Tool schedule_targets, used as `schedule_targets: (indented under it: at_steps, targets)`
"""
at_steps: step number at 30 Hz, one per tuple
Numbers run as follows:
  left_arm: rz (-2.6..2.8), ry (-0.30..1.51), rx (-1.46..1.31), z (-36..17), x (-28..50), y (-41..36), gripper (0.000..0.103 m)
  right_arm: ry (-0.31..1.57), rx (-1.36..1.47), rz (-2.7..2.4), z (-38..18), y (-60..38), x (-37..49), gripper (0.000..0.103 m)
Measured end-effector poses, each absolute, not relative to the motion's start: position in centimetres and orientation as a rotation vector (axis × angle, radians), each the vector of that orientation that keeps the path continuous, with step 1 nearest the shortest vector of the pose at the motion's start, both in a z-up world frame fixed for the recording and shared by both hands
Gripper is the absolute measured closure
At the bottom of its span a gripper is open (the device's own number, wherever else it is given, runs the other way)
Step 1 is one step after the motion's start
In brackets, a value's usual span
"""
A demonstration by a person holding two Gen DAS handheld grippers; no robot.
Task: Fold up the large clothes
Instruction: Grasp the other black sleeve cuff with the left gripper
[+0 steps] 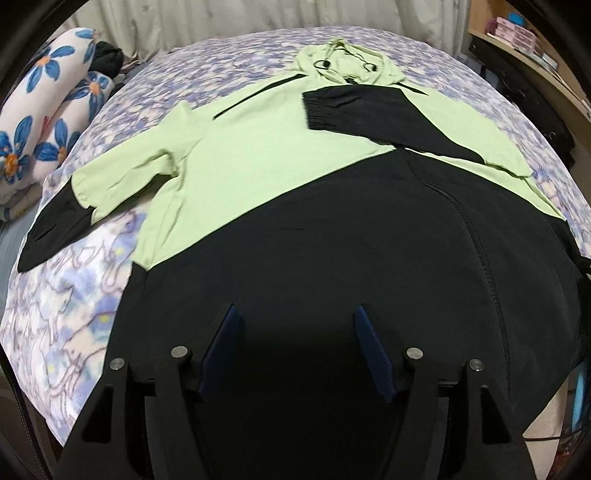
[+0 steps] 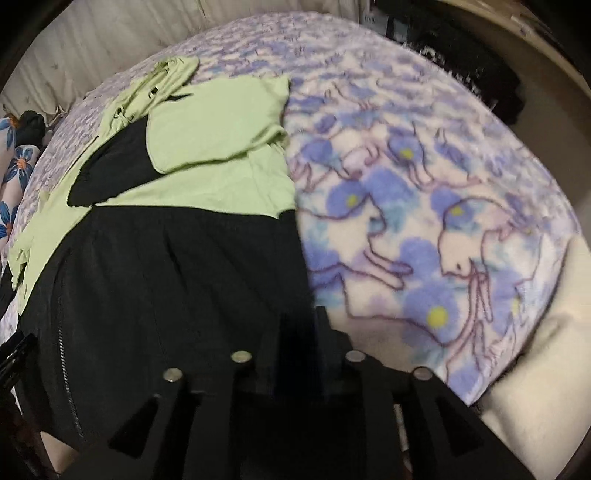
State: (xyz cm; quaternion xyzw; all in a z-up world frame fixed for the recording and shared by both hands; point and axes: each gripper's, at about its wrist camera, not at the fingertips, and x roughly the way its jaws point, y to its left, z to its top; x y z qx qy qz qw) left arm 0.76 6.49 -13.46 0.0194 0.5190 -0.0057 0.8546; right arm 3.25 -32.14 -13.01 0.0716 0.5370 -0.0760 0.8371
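Note:
A light green and black hooded jacket (image 1: 266,155) lies spread flat on the bed, hood at the far end. Its right sleeve (image 1: 369,114) is folded across the chest; its left sleeve (image 1: 92,199) lies spread to the left. My left gripper (image 1: 297,317) is open above the black lower part, near the hem. In the right wrist view the jacket (image 2: 207,173) fills the left half. My right gripper (image 2: 301,325) is shut at the jacket's right edge near the hem; whether cloth is pinched is hidden in the dark.
The bed is covered by a purple and blue flower-print blanket (image 2: 424,206). A rolled blue-flower quilt (image 1: 48,122) and a dark bundle (image 1: 107,55) lie at the far left. A shelf with boxes (image 1: 524,33) stands at the right.

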Motion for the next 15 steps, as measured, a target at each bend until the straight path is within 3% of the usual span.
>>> schedule_targets:
  at_steps: [6, 15]
  targets:
    - [-0.001, 1.070, 0.004, -12.6, 0.3, 8.2, 0.038, 1.032, 0.119, -0.192, -10.2, -28.6, 3.2, 0.061]
    - [0.029, 1.021, -0.058, -10.6, -0.2, 11.6, 0.038, 0.972, 0.152, -0.088, -8.2, -23.0, 3.8, 0.060]
